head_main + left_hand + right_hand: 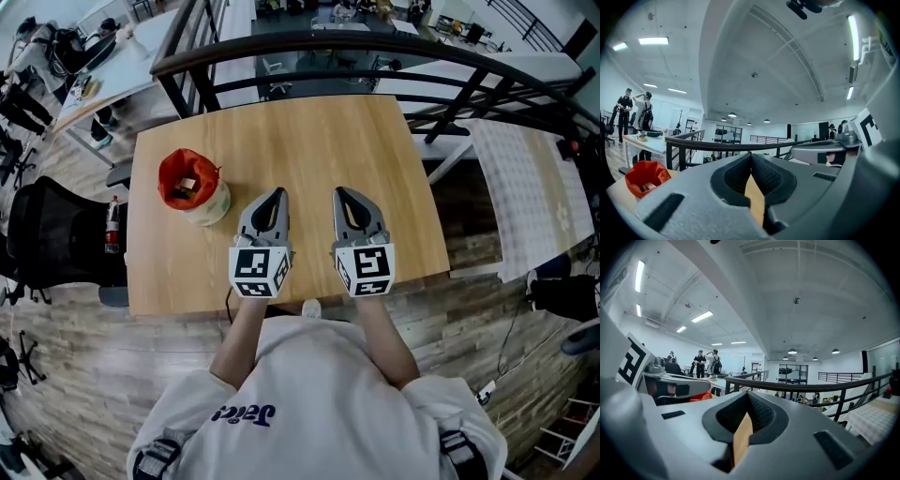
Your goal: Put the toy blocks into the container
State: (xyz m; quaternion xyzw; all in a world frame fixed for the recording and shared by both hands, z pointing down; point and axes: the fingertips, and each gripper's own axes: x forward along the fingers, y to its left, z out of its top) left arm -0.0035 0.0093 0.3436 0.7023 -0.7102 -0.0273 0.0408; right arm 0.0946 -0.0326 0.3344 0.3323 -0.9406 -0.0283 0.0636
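The container (194, 187) stands upright near the left edge of the desk (309, 131), roughly midway between the far and near edges. It is lined with a red liner (169, 173), whose mouth is folded open over the rim so that things can be dropped in from above. Inside, toy blocks (187, 185) of a pale brown tone can be made out, though their number cannot be told. No block is seen lying loose elsewhere on the desk, so the task is judged to be finished or all but finished.

The left gripper (277, 194) and the right gripper (340, 193) are held side by side close to the near edge of the desk, about its middle. Both are pointed toward the far edge and kept roughly level. They are set apart from each other and clear of the container, the left gripper being the nearer to it.

In the left gripper view the jaws are seen clenched tip to tip with nothing between them; only a sliver of desk wood shows through the gap behind the tips. The same is seen in the right gripper view: the jaws are clenched and nothing is grasped. This posture is read as a resting pose, taken because nothing appears to be left to carry.
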